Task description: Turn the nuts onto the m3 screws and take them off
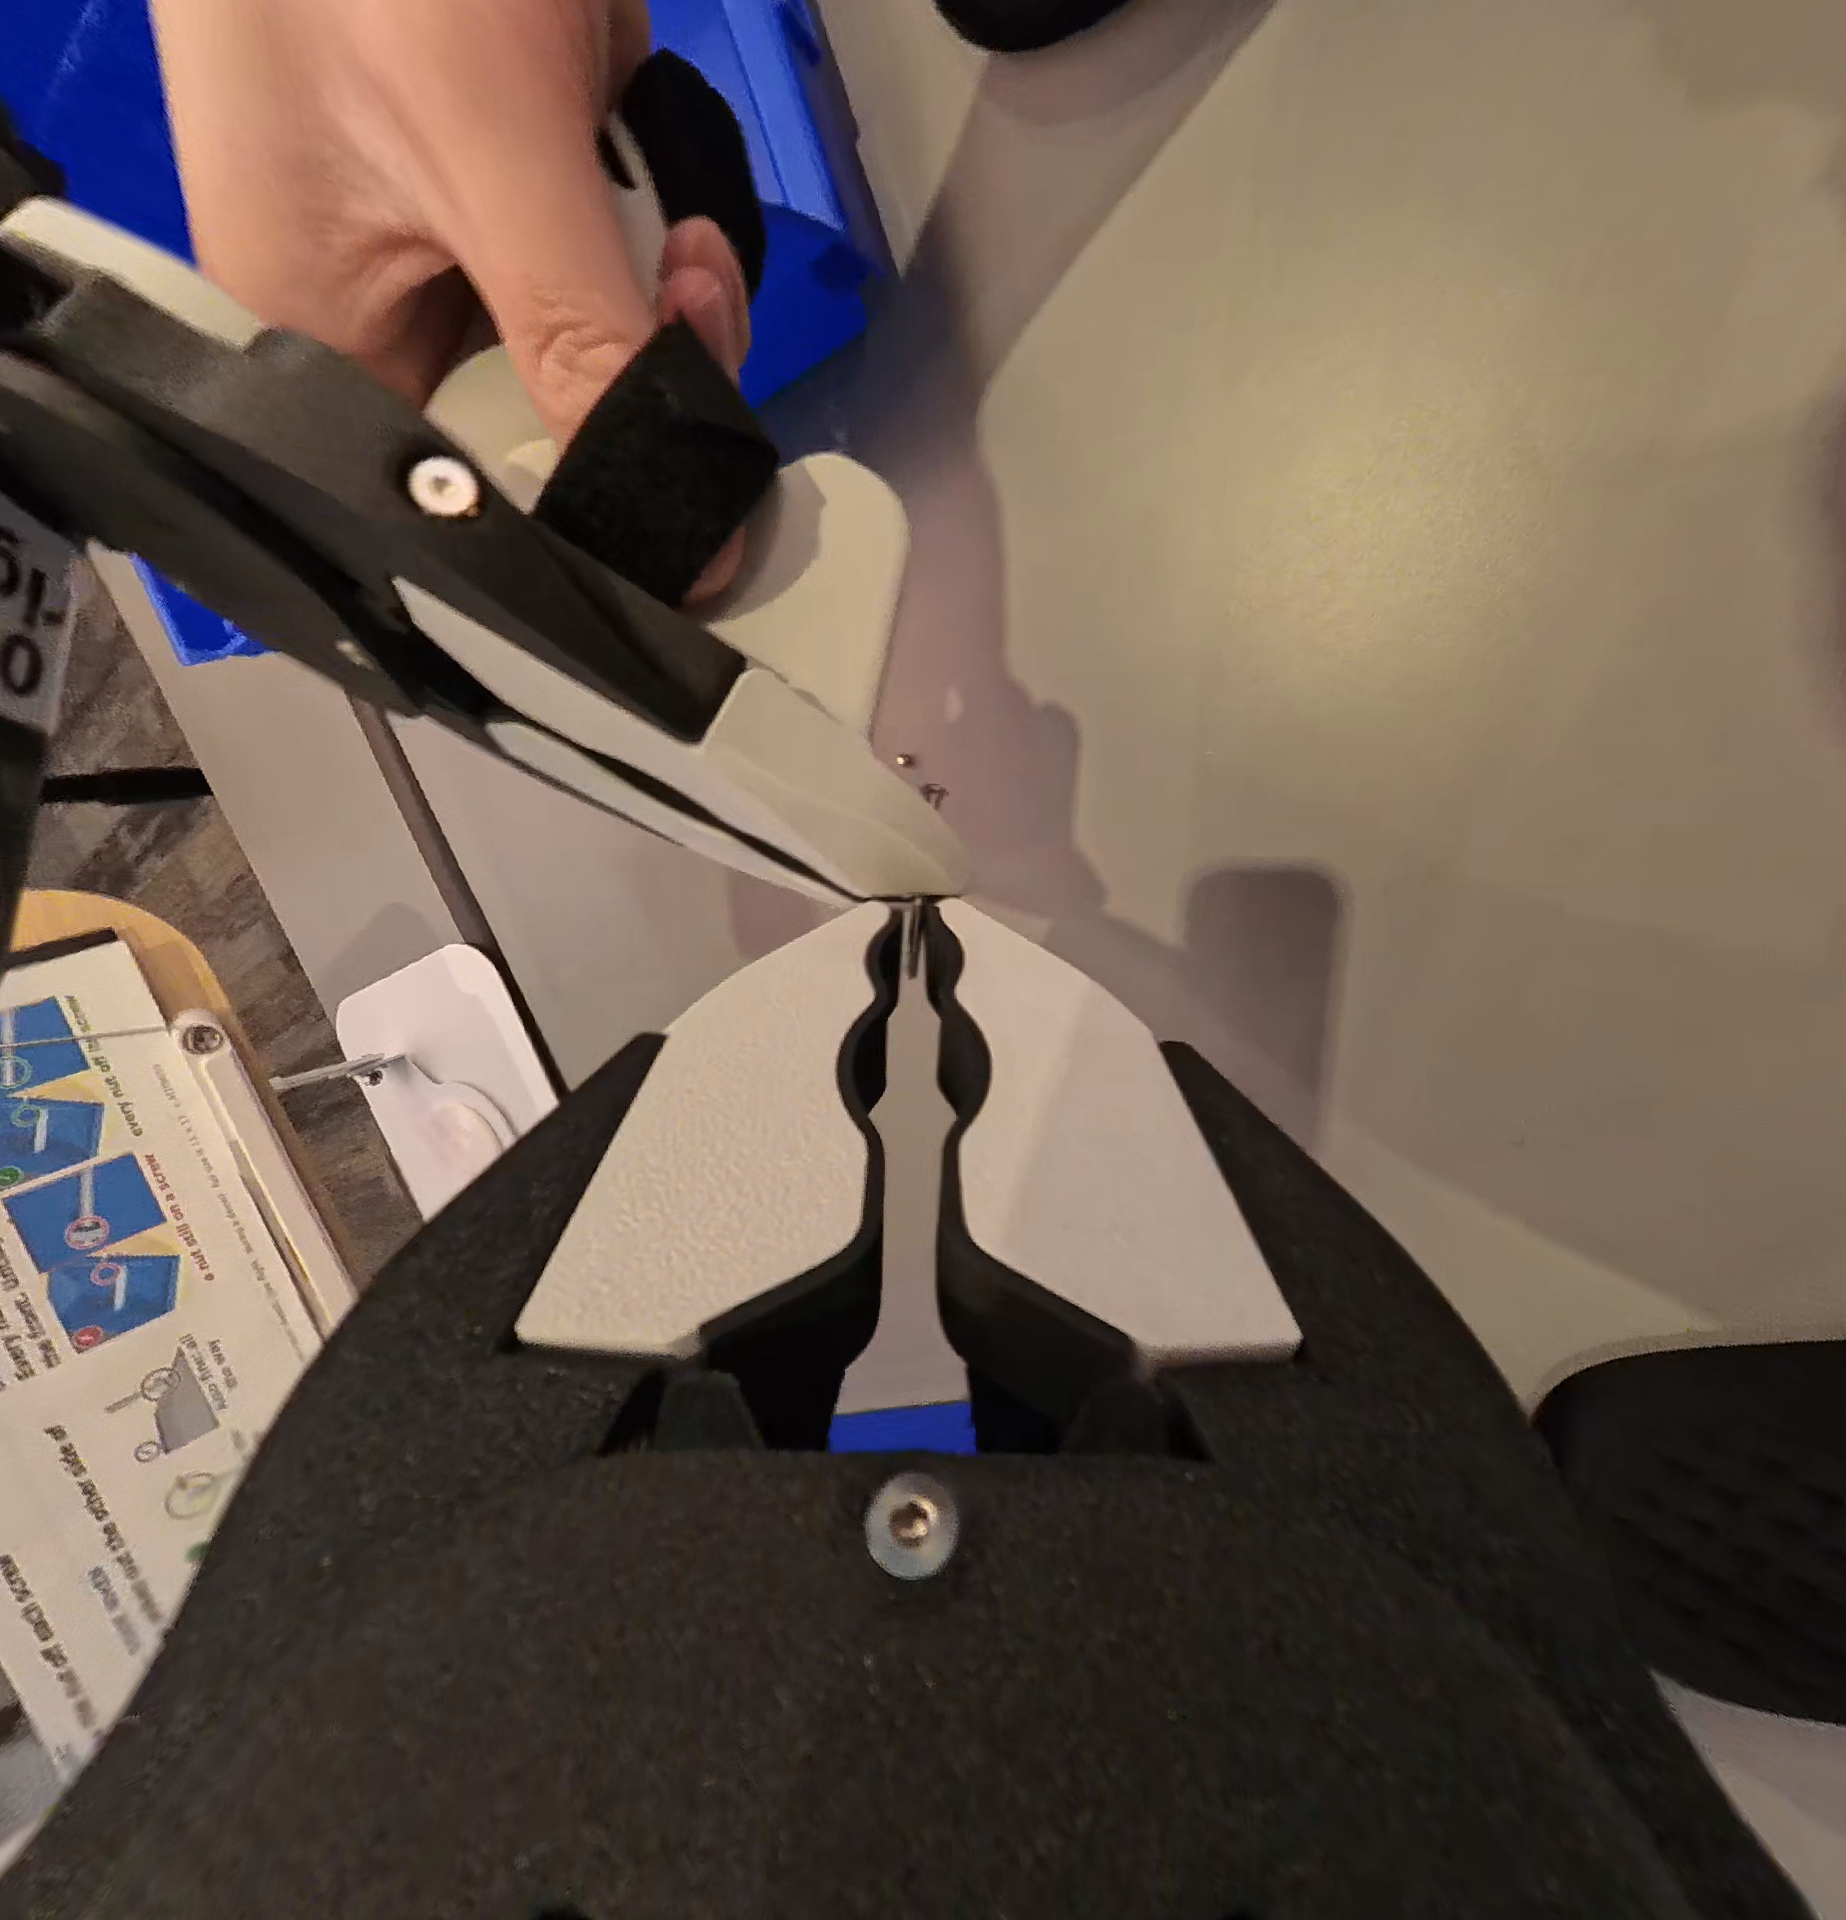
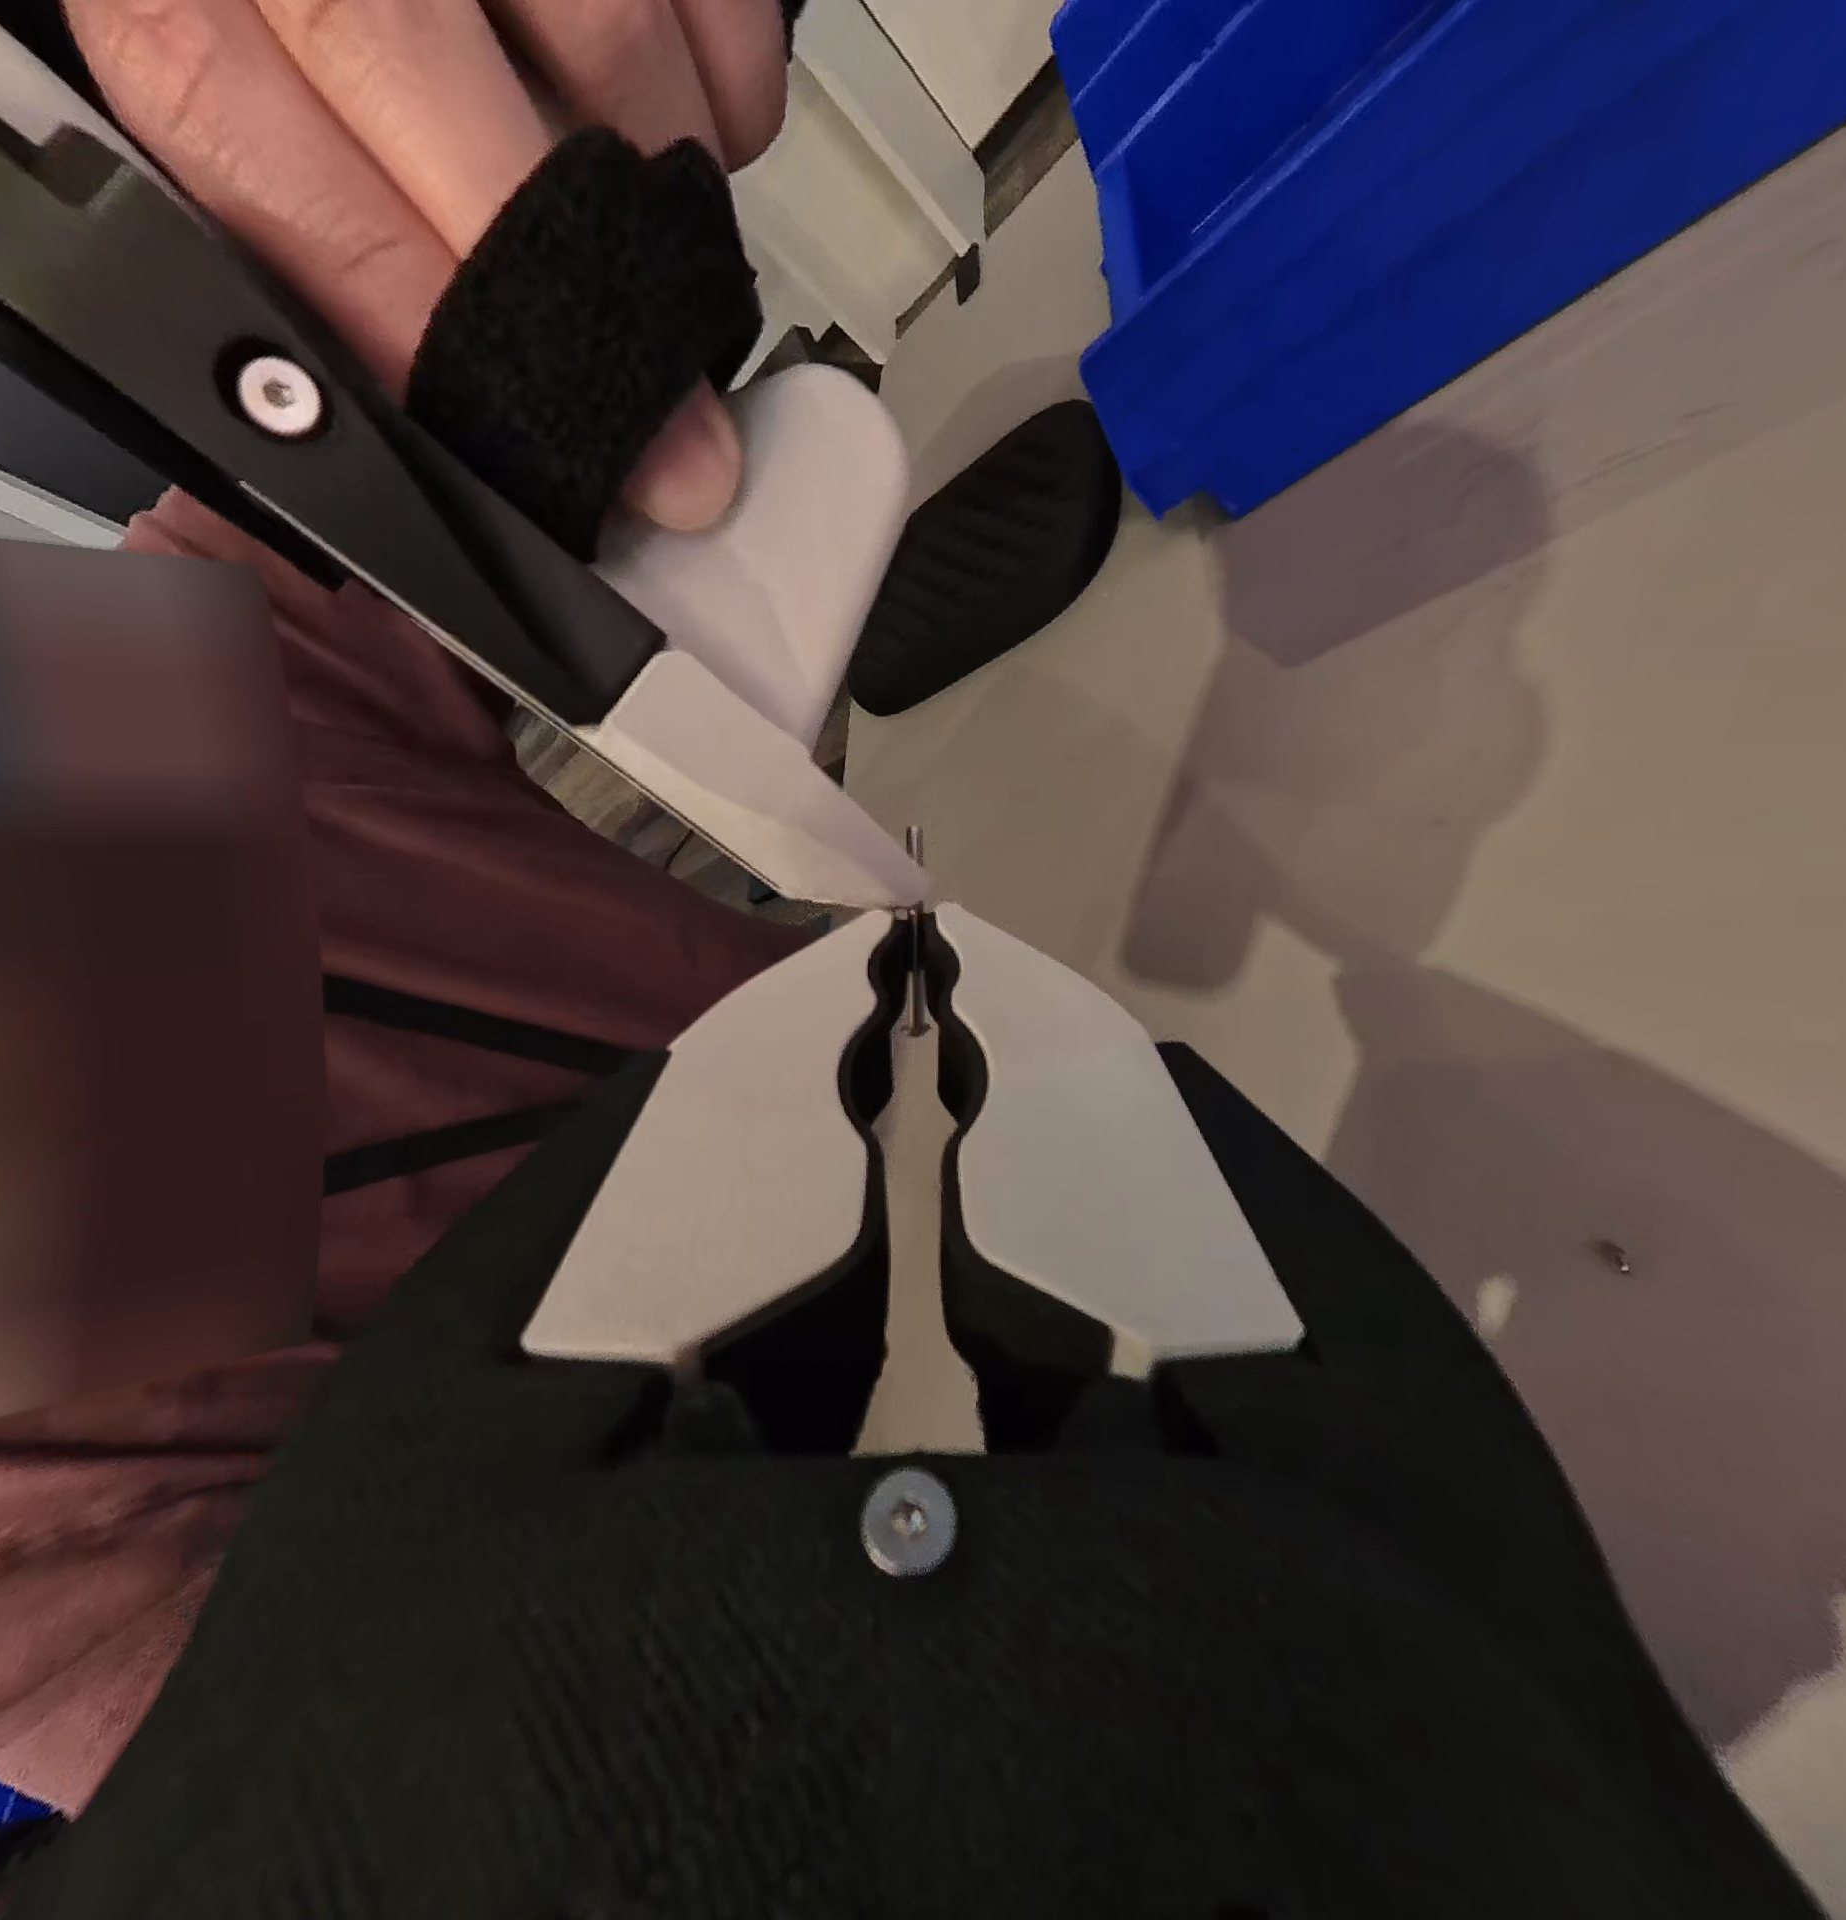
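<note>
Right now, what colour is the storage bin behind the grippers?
Solid blue; the bin shows best in the right wrist view, at the upper right.

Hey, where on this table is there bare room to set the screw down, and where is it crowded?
Bare grey table lies open to the right of the gripper tips, below the blue bin. A small loose part lies farther right. Crowded: where the right gripper, shut on the screw, meets the left gripper.
</note>
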`<state>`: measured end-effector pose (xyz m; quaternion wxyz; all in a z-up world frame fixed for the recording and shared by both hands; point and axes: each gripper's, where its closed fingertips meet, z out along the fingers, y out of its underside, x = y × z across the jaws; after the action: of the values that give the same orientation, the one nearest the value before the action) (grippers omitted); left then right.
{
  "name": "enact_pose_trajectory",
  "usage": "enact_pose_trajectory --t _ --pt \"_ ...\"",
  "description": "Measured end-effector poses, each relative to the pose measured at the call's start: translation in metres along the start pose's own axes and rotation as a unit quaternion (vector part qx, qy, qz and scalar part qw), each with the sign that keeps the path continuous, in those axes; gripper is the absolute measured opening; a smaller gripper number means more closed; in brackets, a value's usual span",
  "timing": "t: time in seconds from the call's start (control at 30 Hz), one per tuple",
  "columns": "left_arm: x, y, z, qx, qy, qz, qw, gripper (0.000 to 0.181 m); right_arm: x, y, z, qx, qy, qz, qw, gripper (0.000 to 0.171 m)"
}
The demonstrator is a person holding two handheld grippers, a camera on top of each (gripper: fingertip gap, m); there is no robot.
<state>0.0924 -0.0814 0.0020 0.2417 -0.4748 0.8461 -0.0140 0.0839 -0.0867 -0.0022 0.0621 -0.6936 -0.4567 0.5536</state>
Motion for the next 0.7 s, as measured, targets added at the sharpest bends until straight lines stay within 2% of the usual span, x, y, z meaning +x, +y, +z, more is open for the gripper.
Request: enact_pose_trajectory --t 0.1,0.2,0.27,0.33,0.43,0.57,0.63,0.7 --pt "-0.024 0.006 -0.008 0.020 -0.046 -0.071 0.996 0.031 0.004 -0.004 -0.004 0.014 -0.003 0.000 1.000 0.003" --pt "-0.051 0.015 -0.028 0.111 -0.094 -0.199 0.969 0.041 0.011 -0.017 -0.016 0.063 -0.001 -0.002 0.998 0.003" --pt "-0.068 0.028 -0.044 0.184 -0.135 -0.301 0.926 0.043 0.013 -0.031 -0.029 0.113 0.002 -0.016 0.993 0.003" --pt "-0.074 0.040 -0.051 0.262 -0.146 -0.394 0.869 0.036 0.008 -0.053 -0.045 0.192 -0.001 -0.055 0.980 0.003" --pt "-0.067 0.028 -0.049 0.393 -0.091 -0.465 0.788 0.027 -0.012 -0.079 -0.065 0.301 -0.023 -0.112 0.947 0.002" --pt "-0.067 0.007 -0.053 0.528 -0.010 -0.505 0.683 0.027 -0.024 -0.089 -0.070 0.349 -0.026 -0.144 0.926 0.002" --pt "-0.071 0.005 -0.055 0.558 0.008 -0.512 0.653 0.025 -0.026 -0.089 -0.067 0.350 -0.033 -0.136 0.926 0.002" --pt "-0.075 0.008 -0.053 0.562 -0.003 -0.513 0.649 0.018 -0.024 -0.089 -0.065 0.353 -0.034 -0.130 0.926 0.002"
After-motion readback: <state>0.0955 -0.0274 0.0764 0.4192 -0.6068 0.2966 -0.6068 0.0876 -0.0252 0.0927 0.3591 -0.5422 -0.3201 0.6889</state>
